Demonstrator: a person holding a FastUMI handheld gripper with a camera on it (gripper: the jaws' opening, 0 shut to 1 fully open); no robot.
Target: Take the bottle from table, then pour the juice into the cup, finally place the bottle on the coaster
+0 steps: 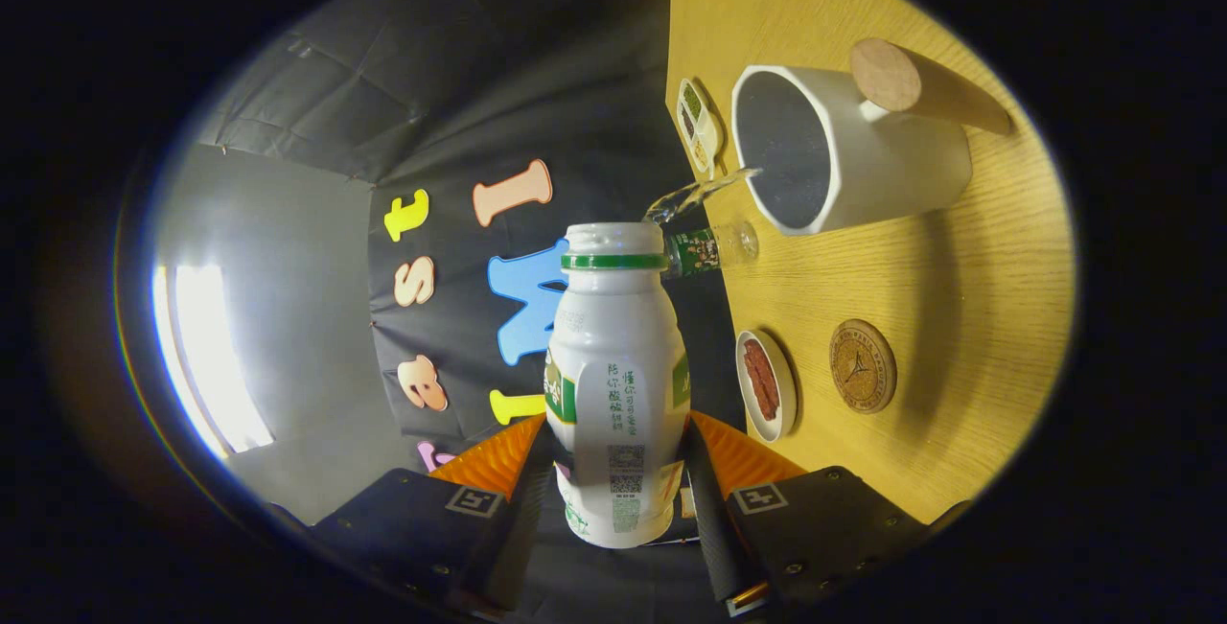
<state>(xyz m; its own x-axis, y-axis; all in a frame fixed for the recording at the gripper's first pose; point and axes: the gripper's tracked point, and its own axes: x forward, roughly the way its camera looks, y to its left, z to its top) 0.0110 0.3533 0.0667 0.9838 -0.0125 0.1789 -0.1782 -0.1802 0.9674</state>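
A white bottle (618,375) with a green neck ring and no cap sits between my fingers, and the gripper (618,447) is shut on its lower body. The whole view is rolled, so the wooden table (959,279) stands on edge beside the bottle and the bottle lies tipped toward it. A thin clear stream (700,191) runs from the bottle's mouth toward the rim of the white cup (863,169), which has a wooden handle (920,82). The round cork coaster (863,365) lies bare on the table, nearer to me than the cup.
A small white dish of reddish-brown strips (764,384) lies between the coaster and the table's edge. A clear bottle with a green label (714,250) and a small divided tray (698,124) sit near the cup at that edge.
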